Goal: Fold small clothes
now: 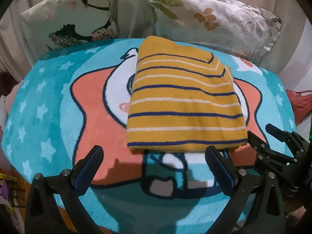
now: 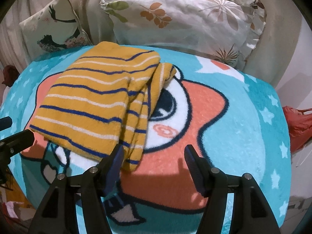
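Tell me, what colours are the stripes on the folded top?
Dark blue and white stripes on mustard yellow top; clearest in the left wrist view.

1. The garment (image 1: 183,105) was a fleecy mustard-yellow piece with thin navy and white stripes running across it.
2. It lay folded into a compact, roughly rectangular bundle, flat on top, nothing gripping it.
3. Along its right side (image 2: 144,105), several stacked layers showed, edges slightly uneven.
4. It rested on a turquoise cartoon blanket (image 1: 48,105), over the pink star motif.
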The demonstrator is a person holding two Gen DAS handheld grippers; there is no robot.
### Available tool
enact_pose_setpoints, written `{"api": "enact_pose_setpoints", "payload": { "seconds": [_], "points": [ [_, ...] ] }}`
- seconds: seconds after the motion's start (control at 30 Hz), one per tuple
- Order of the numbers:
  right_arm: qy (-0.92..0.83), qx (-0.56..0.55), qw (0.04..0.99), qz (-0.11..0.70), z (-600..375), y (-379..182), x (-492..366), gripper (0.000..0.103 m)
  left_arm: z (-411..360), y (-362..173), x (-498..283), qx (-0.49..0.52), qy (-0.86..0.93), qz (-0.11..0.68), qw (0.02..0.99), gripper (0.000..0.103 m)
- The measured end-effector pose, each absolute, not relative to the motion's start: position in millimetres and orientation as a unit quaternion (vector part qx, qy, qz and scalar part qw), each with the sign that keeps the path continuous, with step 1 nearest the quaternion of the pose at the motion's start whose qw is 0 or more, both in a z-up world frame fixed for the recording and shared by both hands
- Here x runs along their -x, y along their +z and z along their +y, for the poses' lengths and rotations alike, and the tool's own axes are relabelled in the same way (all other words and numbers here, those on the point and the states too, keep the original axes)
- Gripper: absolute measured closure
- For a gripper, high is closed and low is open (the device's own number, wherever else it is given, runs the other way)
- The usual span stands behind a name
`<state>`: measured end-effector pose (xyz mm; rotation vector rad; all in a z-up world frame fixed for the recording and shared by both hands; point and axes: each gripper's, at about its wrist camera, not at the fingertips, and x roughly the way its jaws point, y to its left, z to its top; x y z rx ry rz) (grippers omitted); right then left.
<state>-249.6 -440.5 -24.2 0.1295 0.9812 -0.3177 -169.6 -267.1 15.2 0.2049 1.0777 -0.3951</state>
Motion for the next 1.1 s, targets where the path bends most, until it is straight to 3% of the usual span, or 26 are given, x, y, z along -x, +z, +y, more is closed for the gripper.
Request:
{"api": "enact_pose_setpoints", "payload": {
  "seconds": [1.1],
  "points": [
    [-0.165, -0.066, 0.861, 0.476, -441.7, -30.8, 256.3, 0.031, -270.4, 12.6, 173.5, -0.121, -0.166, 0.500, 0.842, 0.000]
  ]
}}
